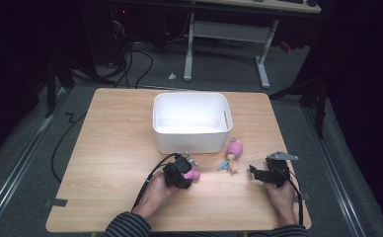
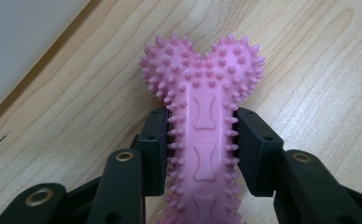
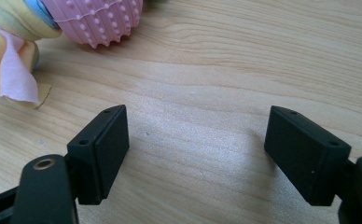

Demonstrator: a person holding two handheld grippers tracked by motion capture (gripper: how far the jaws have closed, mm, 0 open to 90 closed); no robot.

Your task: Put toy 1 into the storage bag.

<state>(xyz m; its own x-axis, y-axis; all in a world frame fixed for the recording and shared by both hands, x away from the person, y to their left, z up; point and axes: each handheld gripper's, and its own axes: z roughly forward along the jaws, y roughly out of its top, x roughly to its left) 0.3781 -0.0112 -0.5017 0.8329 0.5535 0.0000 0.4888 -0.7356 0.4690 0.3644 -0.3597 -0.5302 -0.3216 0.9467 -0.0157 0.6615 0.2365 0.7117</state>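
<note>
High view, table: we see a pale wooden table top [image 1: 115,148] with a visible grain, roughly square with rounded corners, on a grey floor.
High view, bin: a white plastic bin [image 1: 191,143] with smooth walls, rounded corners and a slot handle stands at the middle of the table.
High view, bone toy: the pink bone toy [image 1: 193,174] lies on the wood in front of the bin, its free end poking out of the left gripper [image 1: 182,171].
High view, left hand: we see it wrapped around the black gripper body from below, in a striped sleeve, the gripper pointing right and slightly away from the person.
High view, second toy: a pink ribbed ball with knotted yellow and blue cloth [image 1: 232,154] lies between the two grippers, just beside the bin's right corner.
High view, right gripper: the right gripper [image 1: 258,170] rests low near the table's right edge, a grey three-cornered plate on top, pointing left.
Left gripper view, bone toy: we see soft pink rubber [image 2: 202,121], covered in small spikes, with little bone shapes pressed into the flat shaft and a two-lobed end.
Left gripper view, jaws: clenched on the shaft, both black pads pressing its spiked sides.
Right gripper view, jaws: released, standing wide apart over bare wood with nothing between them.
Right gripper view, second toy: the ribbed, dotted pink ball and its frayed cloth tail [image 3: 53,28] lie well ahead at upper left.
Writing: we read none anywhere.
</note>
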